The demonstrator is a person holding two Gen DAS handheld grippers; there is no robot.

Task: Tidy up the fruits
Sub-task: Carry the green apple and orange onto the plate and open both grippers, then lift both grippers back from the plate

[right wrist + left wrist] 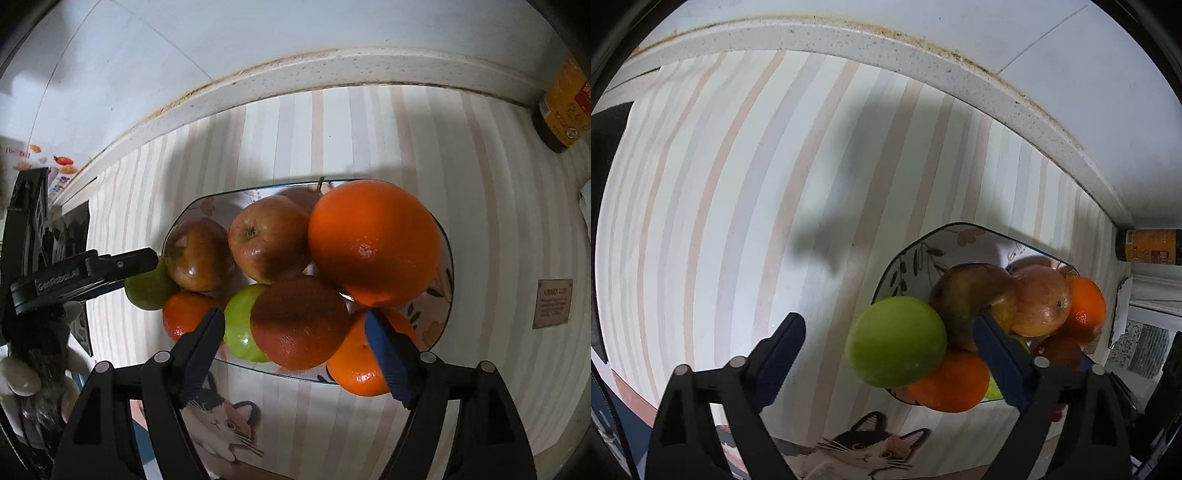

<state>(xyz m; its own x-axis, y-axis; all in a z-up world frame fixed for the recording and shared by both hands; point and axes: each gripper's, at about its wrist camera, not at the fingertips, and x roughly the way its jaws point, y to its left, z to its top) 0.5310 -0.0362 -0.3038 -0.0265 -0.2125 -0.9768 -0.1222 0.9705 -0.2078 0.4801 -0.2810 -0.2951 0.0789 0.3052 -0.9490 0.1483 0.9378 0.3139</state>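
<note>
A patterned plate (445, 295) on a striped mat holds a heap of fruit. It includes a big orange (373, 243), two red apples (269, 240) and smaller oranges (362, 365). My right gripper (295, 347) hangs open over the plate's near side. A shaded orange (299, 325) lies between its fingers untouched, with a green apple (238, 328) beside it. My left gripper (890, 354) is open at the plate's (912, 251) left edge. Another green apple (895, 341) rests loose between its blue pads against an orange (949, 384). From the right wrist, one of its fingers (129, 264) shows above that apple (147, 291).
The striped mat (738, 184) with a cat print (221, 424) runs to a raised speckled counter edge (849, 37) below a tiled wall. A dark bottle with a yellow label (565, 107) stands at the right. A black object (70, 229) lies left of the mat.
</note>
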